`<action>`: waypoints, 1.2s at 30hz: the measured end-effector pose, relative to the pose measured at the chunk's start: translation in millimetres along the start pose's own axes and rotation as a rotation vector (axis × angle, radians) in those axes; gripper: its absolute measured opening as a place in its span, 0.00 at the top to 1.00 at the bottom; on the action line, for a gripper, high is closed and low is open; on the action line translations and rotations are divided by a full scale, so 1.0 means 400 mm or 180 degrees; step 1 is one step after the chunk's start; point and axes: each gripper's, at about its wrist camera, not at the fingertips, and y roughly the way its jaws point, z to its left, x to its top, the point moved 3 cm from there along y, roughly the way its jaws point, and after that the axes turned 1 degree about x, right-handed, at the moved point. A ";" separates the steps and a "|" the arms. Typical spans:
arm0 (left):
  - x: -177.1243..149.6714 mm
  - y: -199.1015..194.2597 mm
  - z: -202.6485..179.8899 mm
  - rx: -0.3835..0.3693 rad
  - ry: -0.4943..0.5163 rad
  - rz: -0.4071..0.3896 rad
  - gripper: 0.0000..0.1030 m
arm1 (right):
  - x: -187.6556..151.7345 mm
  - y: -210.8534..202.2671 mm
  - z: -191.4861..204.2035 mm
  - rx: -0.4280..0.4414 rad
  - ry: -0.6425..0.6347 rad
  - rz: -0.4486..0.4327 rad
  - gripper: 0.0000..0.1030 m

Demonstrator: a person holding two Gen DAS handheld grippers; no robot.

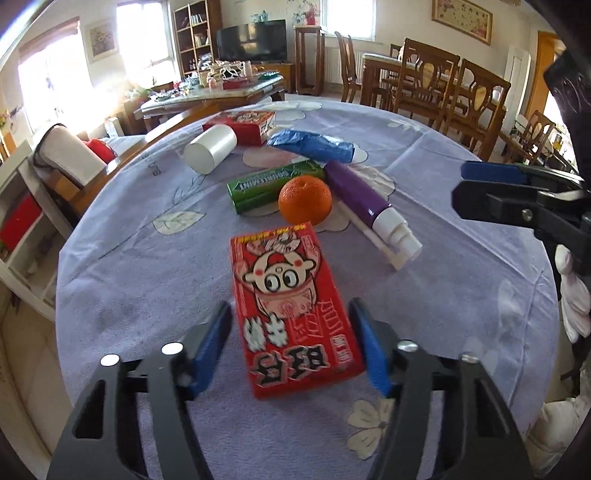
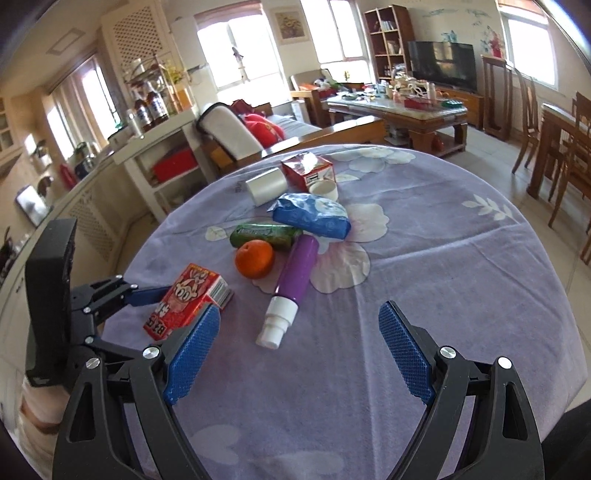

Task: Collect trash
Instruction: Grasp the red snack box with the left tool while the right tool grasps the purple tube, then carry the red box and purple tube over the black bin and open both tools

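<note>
A television point(image 2: 441, 66) stands against the far wall beside a wooden bookshelf point(image 2: 386, 35). Wooden dining chairs point(image 1: 476, 99) surround a dining table, and a cluttered coffee table point(image 2: 399, 110) sits nearer.

2 wrist fisheyes, close, angled down across table point(image 1: 461, 295); both share same clutter, red carton point(image 1: 291, 314) nearest.

Each hand-held gripper, left point(image 1: 291, 345) and right point(image 2: 299, 354), has black plastic arms with triangular cut-outs, round silver screw heads at the pivots and blue cross-hatched finger pads point(image 2: 404, 352), and a white glove point(image 1: 574, 299) shows behind the right one.
</note>
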 end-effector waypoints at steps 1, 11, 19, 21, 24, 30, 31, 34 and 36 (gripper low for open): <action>-0.002 0.001 0.006 -0.0061 -0.0010 -0.0006 0.47 | 0.006 0.014 0.006 -0.0012 -0.0034 0.0047 0.25; -0.005 -0.004 0.053 -0.0202 -0.0010 -0.0077 0.51 | 0.029 0.148 0.026 -0.0138 -0.0203 0.0474 0.56; 0.002 -0.012 0.062 -0.0239 -0.0042 -0.0174 0.52 | 0.024 0.180 0.014 -0.0230 -0.0271 0.0505 0.70; 0.001 -0.016 0.062 -0.0223 -0.0037 -0.0193 0.51 | 0.024 0.171 0.003 -0.0231 -0.0229 0.0478 0.73; 0.004 -0.025 0.060 -0.0247 -0.0054 -0.0238 0.51 | 0.017 0.148 -0.018 -0.0208 -0.0148 0.0427 0.75; 0.021 -0.042 0.035 -0.0314 0.0017 -0.0363 0.51 | -0.008 0.073 -0.071 -0.0111 0.0049 0.0252 0.75; 0.026 -0.050 0.023 -0.0337 0.0060 -0.0407 0.51 | -0.015 0.056 -0.081 -0.0082 0.0089 0.0215 0.75; 0.040 -0.064 -0.014 -0.0389 0.0145 -0.0490 0.51 | -0.036 0.003 -0.113 -0.0033 0.0197 0.0102 0.75; 0.053 -0.072 -0.044 -0.0428 0.0220 -0.0543 0.51 | -0.050 -0.034 -0.134 -0.0038 0.0245 0.0035 0.75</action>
